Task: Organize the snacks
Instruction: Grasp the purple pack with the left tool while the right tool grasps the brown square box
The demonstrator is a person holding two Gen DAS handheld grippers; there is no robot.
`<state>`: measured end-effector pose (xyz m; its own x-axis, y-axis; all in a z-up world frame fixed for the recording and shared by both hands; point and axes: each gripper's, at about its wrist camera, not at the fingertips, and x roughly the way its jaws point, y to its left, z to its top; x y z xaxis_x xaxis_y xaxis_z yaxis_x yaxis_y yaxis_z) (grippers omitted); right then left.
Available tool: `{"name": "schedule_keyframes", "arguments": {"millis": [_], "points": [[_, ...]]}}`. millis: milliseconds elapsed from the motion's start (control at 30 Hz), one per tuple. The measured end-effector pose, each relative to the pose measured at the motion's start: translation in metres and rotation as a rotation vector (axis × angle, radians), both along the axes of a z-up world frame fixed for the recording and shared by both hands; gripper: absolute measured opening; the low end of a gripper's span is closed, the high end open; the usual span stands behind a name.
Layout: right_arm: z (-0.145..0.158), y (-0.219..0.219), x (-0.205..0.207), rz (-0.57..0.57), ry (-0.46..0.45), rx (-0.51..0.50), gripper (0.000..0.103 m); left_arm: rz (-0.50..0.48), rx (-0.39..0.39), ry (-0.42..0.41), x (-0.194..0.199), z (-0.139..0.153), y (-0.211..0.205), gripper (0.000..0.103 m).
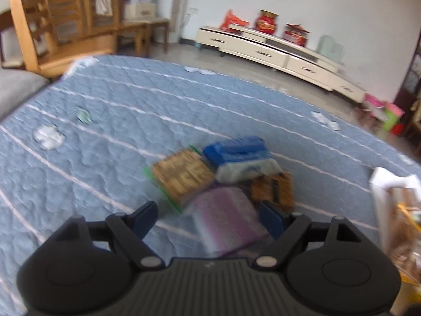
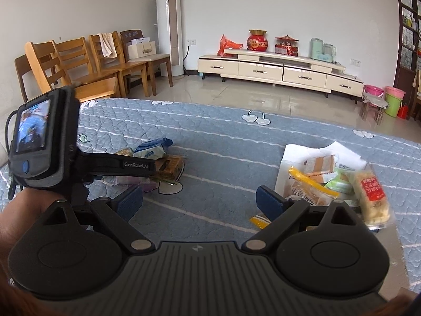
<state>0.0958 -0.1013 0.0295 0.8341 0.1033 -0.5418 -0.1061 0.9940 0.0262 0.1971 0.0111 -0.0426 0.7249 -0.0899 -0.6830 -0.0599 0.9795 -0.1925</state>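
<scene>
Honestly, w/ the left gripper (image 1: 208, 217) gaping just over the purple snack pack (image 1: 226, 221) at the pile's near edge on the blue quilt (image 1: 105, 121), and nothing pinched yet, it's prob best grabbed across its flat middle, since it's judged light, soft & crinkly-slippery.

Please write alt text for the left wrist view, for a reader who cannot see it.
The open left gripper hovers over a blurred pile of snack packets on a blue quilted cover, with a purple packet between its fingers, untouched. Wooden chairs stand behind.
</scene>
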Motion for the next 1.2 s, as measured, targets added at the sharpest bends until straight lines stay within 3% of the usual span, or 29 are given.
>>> {"name": "schedule_keyframes", "arguments": {"millis": [233, 300, 367, 467, 667, 900, 1033, 1200], "points": [[0.003, 0.006, 0.001, 0.004, 0.001, -0.005, 0.103, 0.016, 0.065, -0.013, 0.003, -0.006, -0.010, 0.083], [0.004, 0.005, 0.001, 0.002, 0.003, -0.014, 0.103, 0.014, 0.083, -0.024, -0.001, -0.005, -0.009, 0.075], [0.004, 0.003, 0.002, -0.005, 0.003, -0.014, 0.103, -0.003, 0.089, -0.036, -0.008, -0.003, -0.005, 0.058], [0.001, 0.000, 0.005, -0.007, 0.010, -0.003, 0.103, -0.031, 0.087, -0.052, -0.021, -0.003, 0.007, 0.047], [-0.009, 0.014, 0.031, 0.013, 0.051, -0.002, 0.103, -0.043, 0.113, -0.073, -0.055, 0.002, 0.029, 0.046], [-0.038, 0.042, 0.097, 0.020, 0.123, 0.015, 0.103, 0.004, 0.101, -0.087, -0.095, 0.008, 0.056, 0.046], [-0.067, 0.050, 0.132, -0.029, 0.179, 0.030, 0.103, -0.005, 0.091, -0.096, -0.104, 0.008, 0.060, 0.046], [-0.075, 0.065, 0.156, -0.047, 0.154, -0.036, 0.103, 0.015, 0.070, -0.100, -0.102, 0.007, 0.066, 0.046]]}}
